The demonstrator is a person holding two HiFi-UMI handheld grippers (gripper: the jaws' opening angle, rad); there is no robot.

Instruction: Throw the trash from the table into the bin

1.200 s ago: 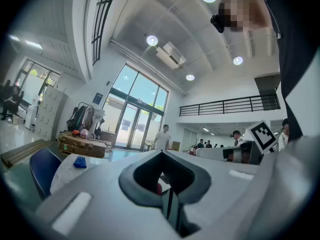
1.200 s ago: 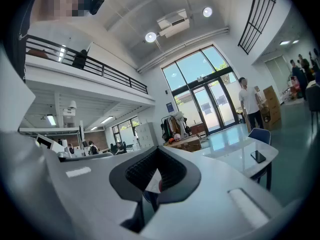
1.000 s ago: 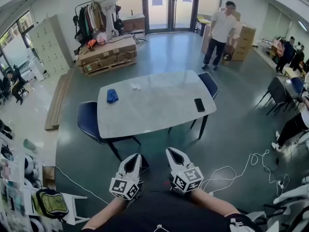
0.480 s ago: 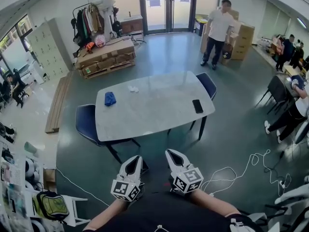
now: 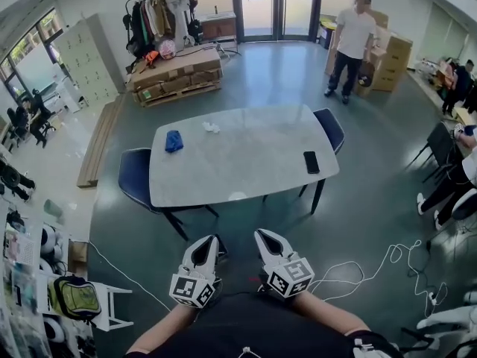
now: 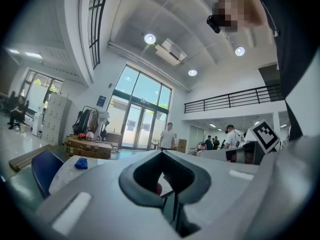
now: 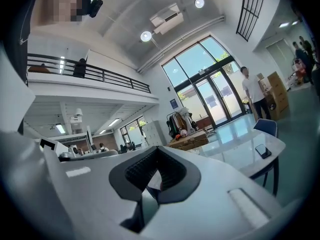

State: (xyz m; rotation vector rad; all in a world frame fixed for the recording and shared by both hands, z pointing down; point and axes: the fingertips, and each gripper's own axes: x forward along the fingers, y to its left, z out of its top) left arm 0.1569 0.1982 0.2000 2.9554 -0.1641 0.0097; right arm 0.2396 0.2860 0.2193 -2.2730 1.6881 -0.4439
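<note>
The left gripper (image 5: 207, 242), at lower centre of the head view, has its fingers closed tip to tip with nothing between them. The right gripper (image 5: 267, 238) just beside it is likewise closed and empty. Both are well apart from the table (image 5: 246, 177) at mid-frame, where a blue cloth (image 5: 174, 141) and a crumpled white scrap (image 5: 212, 127) lie toward the upper left corner and a black phone (image 5: 311, 162) lies near the right edge, all untouched by either gripper.

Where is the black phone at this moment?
In the head view, the black phone lies near the right end of the table, beside the blue chair.
</note>
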